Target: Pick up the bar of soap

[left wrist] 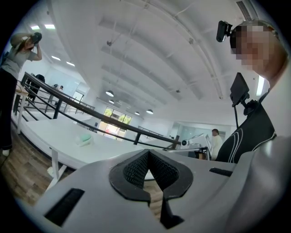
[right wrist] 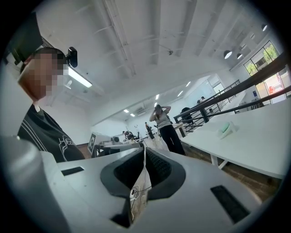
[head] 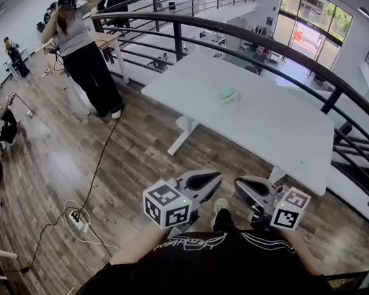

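Soap bar (head: 227, 93) lies untouched on the far white table (head: 266, 123), the whole pickup ahead, while left gripper (head: 216, 177) and right gripper (head: 239, 185) hang near, jaws together, empty.

White worktop (head: 266, 127) stretches across the middle right, with wood floor (head: 50, 155) around it. A dark curved railing (head: 278, 48) sweeps past its far side and down the right. Far left, a person (head: 85, 56) in a grey top and black trousers stands with arms up at the head. A black cable (head: 102, 157) runs from near their feet to a power strip (head: 80, 221) near left. Bright windows (head: 314, 13) far right.
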`<state>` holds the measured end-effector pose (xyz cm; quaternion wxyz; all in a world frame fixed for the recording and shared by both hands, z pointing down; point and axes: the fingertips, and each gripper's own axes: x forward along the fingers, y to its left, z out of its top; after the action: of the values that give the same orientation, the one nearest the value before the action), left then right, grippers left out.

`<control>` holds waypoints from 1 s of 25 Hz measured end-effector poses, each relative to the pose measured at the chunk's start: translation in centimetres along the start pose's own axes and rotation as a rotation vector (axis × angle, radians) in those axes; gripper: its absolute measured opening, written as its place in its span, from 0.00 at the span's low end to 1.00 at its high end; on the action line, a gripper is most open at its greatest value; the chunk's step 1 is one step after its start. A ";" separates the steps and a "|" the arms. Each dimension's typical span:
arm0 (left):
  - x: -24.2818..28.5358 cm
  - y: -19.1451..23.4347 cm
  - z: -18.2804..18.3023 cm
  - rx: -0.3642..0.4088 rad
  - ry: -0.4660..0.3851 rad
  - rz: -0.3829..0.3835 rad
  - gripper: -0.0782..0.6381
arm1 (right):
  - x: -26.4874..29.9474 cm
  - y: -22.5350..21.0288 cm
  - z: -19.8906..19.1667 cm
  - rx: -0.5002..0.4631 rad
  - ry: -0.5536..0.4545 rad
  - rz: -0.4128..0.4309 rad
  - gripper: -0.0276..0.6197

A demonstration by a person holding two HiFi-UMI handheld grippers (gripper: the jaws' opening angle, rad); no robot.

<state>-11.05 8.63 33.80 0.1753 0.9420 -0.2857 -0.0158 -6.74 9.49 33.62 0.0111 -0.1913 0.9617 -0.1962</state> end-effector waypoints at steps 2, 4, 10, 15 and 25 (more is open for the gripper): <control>0.6 0.9 0.4 0.005 0.005 0.010 0.12 | 0.4 -1.1 0.5 0.002 -0.007 0.009 0.07; 1.6 1.9 0.5 0.008 0.016 0.021 0.12 | 0.9 -2.5 0.9 0.009 -0.016 0.017 0.07; 4.3 5.5 1.1 -0.009 0.036 0.046 0.12 | 2.4 -7.1 1.8 0.039 -0.006 0.027 0.07; 7.9 10.5 1.6 -0.044 0.059 0.078 0.12 | 4.3 -13.0 3.6 0.063 -0.003 0.031 0.07; 17.0 20.6 4.1 -0.056 0.107 0.114 0.12 | 7.4 -26.2 7.4 0.108 0.010 0.016 0.07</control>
<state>-8.33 -17.94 38.13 0.2171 0.9185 -0.3285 0.0364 -3.38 -18.27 37.19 0.0181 -0.1819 0.9512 -0.2485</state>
